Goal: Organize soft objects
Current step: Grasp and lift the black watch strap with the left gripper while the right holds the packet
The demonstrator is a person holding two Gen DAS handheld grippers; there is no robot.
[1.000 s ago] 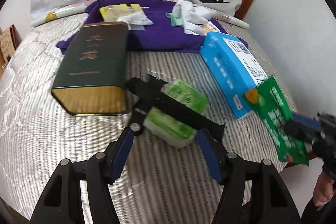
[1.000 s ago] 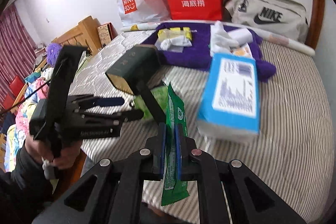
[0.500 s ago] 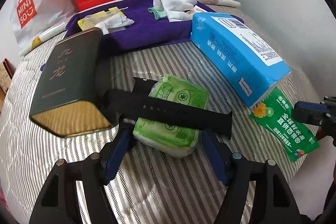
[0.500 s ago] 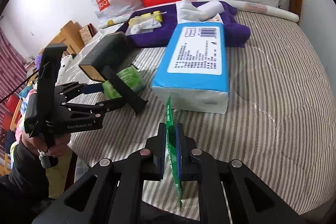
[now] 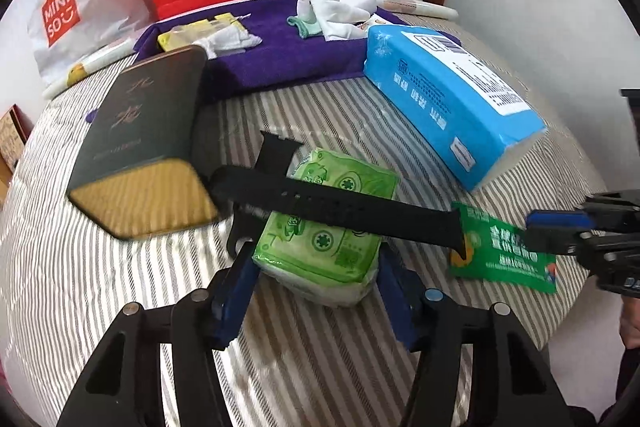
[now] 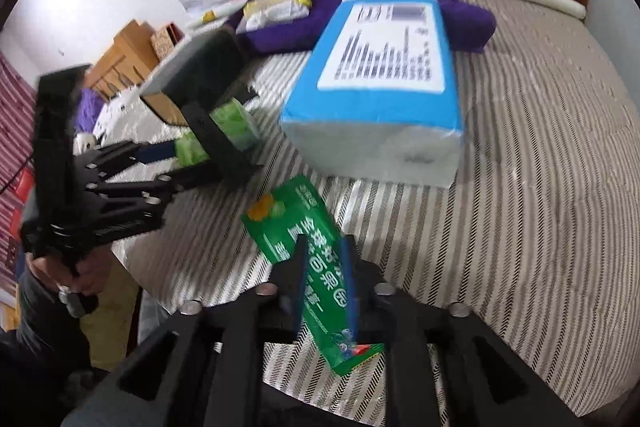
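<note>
The left tool [image 5: 316, 277] is closing around the green tissue pack [image 5: 326, 217] on the striped bed [image 5: 120, 307], its pads not clearly pressing yet; a black strap [image 5: 336, 211] lies across the pack. The right tool [image 6: 324, 267] is opening, the green sachet [image 6: 316, 267] lying flat between its fingers

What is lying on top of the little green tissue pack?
A black watch strap lies across the green tissue pack, hiding a band of its print. Below the pack only the striped bed cover shows.

Left gripper [image 5: 316, 279] closing; right gripper [image 6: 324, 267] opening.
</note>
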